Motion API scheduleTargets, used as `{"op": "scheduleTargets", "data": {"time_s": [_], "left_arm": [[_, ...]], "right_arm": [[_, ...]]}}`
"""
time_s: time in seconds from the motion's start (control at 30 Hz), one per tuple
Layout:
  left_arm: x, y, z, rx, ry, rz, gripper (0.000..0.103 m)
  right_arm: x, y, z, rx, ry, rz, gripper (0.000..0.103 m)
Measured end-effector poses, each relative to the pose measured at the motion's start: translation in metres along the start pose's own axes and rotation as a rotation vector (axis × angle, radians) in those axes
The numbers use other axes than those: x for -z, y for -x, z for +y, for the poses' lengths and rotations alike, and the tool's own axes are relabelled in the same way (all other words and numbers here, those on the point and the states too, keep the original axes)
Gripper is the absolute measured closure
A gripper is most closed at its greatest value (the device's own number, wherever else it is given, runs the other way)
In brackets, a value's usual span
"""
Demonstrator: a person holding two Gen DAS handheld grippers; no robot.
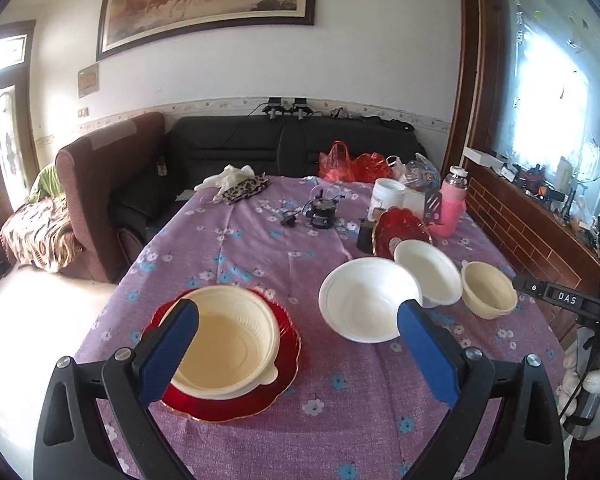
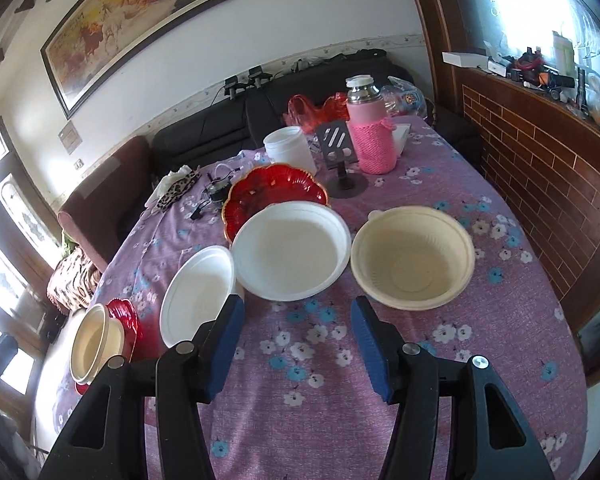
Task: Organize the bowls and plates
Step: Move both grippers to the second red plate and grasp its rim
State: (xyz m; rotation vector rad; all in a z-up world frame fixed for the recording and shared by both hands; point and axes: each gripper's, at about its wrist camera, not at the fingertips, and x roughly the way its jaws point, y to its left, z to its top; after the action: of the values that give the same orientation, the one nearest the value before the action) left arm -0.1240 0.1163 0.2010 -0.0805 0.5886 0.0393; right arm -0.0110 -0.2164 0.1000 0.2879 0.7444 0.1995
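Note:
My left gripper [image 1: 296, 316] hangs open and empty over the purple flowered tablecloth [image 1: 240, 240]. Just beyond its left finger a cream bowl [image 1: 224, 344] sits in a red plate [image 1: 260, 400]. Past its right finger stands a white bowl [image 1: 364, 300], then a second white bowl [image 1: 428, 272] leaning on another red plate [image 1: 400, 232], and a small cream bowl [image 1: 488, 290]. My right gripper [image 2: 298, 308] is open with nothing between its fingers. Ahead of it lie a white bowl [image 2: 292, 252], a cream bowl [image 2: 412, 256], a tilted white bowl [image 2: 198, 296] and the red plate [image 2: 272, 192].
At the far end of the table stand a pink-sleeved bottle [image 2: 370, 140], a white jar [image 2: 290, 148], a phone stand [image 2: 340, 152] and red plastic bags [image 1: 352, 166]. A leopard pouch [image 1: 244, 192] lies far left. A black sofa [image 1: 228, 148] is behind, a brick-patterned wooden ledge [image 2: 540, 168] on the right.

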Motion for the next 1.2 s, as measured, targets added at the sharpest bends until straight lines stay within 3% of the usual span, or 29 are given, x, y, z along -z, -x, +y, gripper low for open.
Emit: {"op": "scheduleTargets", "data": {"time_s": [0.1, 0.2, 0.37, 0.47, 0.63, 0.87, 1.2], "left_arm": [[-0.022, -0.002, 0.001, 0.044, 0.009, 0.017, 0.003], [-0.052, -0.018, 0.002, 0.077, 0.035, 0.049, 0.003], [-0.105, -0.076, -0.021, 0.132, 0.013, 0.149, 0.004], [-0.124, -0.124, -0.045, 0.113, -0.049, 0.169, 0.004], [-0.120, -0.214, -0.075, 0.101, -0.093, 0.270, 0.004], [-0.101, -0.324, -0.083, 0.149, 0.018, 0.441, 0.004], [-0.083, -0.383, -0.101, 0.176, -0.016, 0.545, 0.005]], "right_arm": [[-0.011, 0.002, -0.005, 0.015, 0.009, -0.016, 0.034], [-0.029, -0.003, -0.014, 0.046, 0.016, -0.028, 0.034], [-0.069, -0.037, -0.034, 0.048, -0.022, 0.030, 0.034], [-0.092, -0.074, -0.041, 0.030, -0.047, 0.091, 0.034], [-0.113, -0.149, -0.046, -0.016, -0.090, 0.192, 0.034], [-0.134, -0.228, -0.043, -0.012, -0.097, 0.259, 0.034], [-0.128, -0.293, -0.059, -0.049, -0.132, 0.363, 0.034]]}}
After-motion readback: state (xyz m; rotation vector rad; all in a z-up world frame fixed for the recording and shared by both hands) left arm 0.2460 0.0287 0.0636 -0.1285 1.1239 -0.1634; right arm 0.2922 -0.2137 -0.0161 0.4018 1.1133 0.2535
